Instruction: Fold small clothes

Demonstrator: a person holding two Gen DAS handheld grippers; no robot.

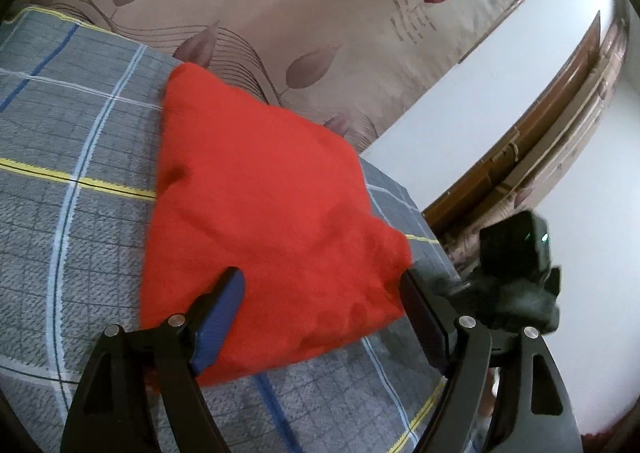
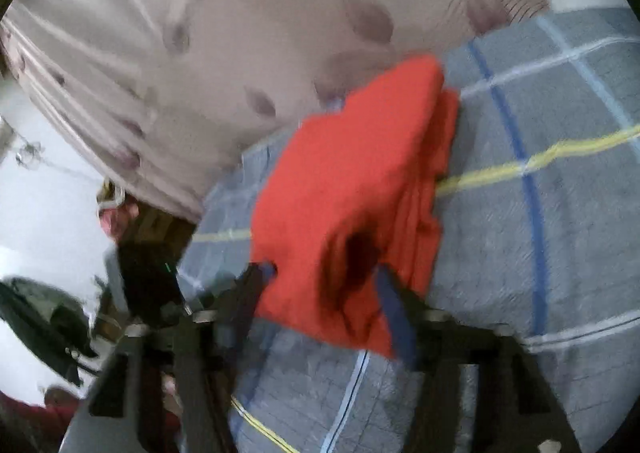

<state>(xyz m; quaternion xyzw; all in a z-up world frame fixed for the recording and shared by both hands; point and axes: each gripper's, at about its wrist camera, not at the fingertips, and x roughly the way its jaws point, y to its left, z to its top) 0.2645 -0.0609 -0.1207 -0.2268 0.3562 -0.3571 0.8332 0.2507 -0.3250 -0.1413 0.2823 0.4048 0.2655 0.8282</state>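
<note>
A red cloth [image 1: 260, 193] lies on the bed [image 1: 72, 213], on top of a grey blanket with blue, white and yellow lines. It is already folded into a small, thick shape, and it sits near the far edge of the bed.

The left tool [image 1: 324, 305] is released. Its two fingers stand wide apart, one on each side of the near edge of the cloth. They are not squeezing it.

The right tool [image 2: 324, 281] looks clenched on a bunch of the cloth near its edge. That picture is very blurry, so this is hard to be sure of. A flap of the cloth looks lifted there, with a dark shadow under it.

This looks like the middle of a fold, with one side being picked up to lay over the rest. Next, the right tool needs to carry its flap across and lay it flat. The left tool should hold the rest of the cloth down so it does not slide.
</note>
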